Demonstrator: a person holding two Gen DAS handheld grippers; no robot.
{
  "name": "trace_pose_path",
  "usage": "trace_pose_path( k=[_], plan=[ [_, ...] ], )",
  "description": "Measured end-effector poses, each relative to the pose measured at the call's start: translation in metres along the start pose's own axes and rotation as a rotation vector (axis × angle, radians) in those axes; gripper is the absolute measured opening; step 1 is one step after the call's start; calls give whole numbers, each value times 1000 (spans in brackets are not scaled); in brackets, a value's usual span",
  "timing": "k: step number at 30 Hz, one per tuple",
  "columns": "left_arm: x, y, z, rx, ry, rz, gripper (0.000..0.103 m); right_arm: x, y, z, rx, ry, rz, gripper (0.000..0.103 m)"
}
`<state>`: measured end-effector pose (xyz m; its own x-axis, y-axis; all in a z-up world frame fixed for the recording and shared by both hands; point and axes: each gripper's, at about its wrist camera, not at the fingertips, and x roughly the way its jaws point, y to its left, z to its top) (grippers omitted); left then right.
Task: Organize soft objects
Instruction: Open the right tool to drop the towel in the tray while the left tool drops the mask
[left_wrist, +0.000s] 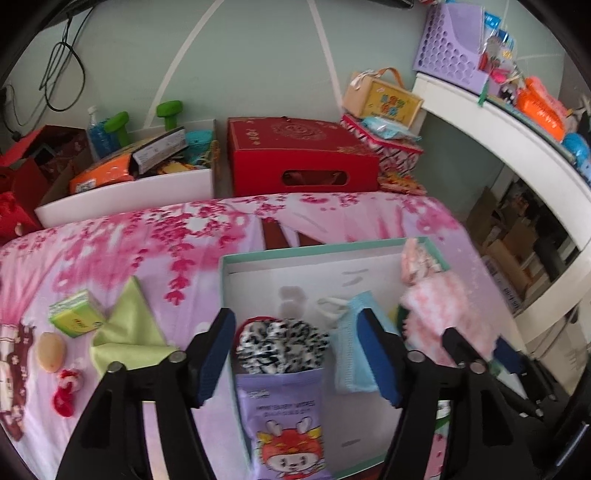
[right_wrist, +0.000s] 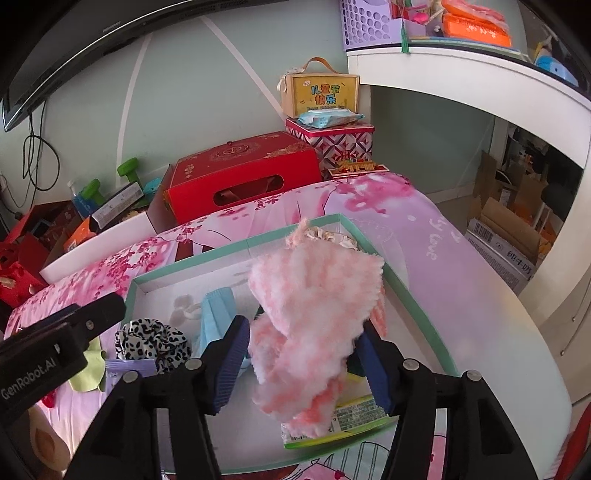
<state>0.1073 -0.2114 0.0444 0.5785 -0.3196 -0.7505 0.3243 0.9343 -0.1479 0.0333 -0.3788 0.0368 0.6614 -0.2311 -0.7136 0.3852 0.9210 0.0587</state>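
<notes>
left hand-held gripper (left_wrist: 299, 354) open | over purple pouch (left_wrist: 282, 417), leopard scrunchie (left_wrist: 280, 345) | in teal box (left_wrist: 295, 251), apparently untouched

towel (right_wrist: 314, 332): fluffy pink-white cloth | box (left_wrist: 236, 258): matt card, white inside | scrunchie (left_wrist: 280, 343): soft spotted cloth | pack (left_wrist: 284, 424): glossy purple plastic | bedsheet (left_wrist: 110, 240): smooth printed cloth | pads (left_wrist: 216, 354): ribbed blue rubber

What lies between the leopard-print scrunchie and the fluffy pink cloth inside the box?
A light blue face mask lies between the scrunchie and the pink cloth; the left wrist view shows it.

Both hand-held grippers (left_wrist: 299, 354) (right_wrist: 301, 363) open, tilted downward
</notes>
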Motion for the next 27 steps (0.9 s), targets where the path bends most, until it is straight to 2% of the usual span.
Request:
trace_pose_path(
  k=[1, 4, 7, 10, 16, 27],
  plan=[
    [0, 1, 0, 4, 7, 24, 77, 0, 1, 0, -9, 3, -7, 75],
    [3, 6, -2, 6, 38, 83, 79, 2, 3, -1, -28, 10, -21, 92],
    [8, 14, -4, -25, 71, 103, 81, 5, 5, -2, -39, 24, -36, 103],
    [11, 22, -5, -51, 89, 111, 87, 9, 3, -3, -29, 43, -37, 103],
    [14, 30, -5, -86, 103, 118, 87, 16, -3, -5, -10, 81, -52, 103],
    [8, 34, -8, -47, 109, 194, 90, 13, 1, -5, -1, 81, -46, 103]
  ],
)
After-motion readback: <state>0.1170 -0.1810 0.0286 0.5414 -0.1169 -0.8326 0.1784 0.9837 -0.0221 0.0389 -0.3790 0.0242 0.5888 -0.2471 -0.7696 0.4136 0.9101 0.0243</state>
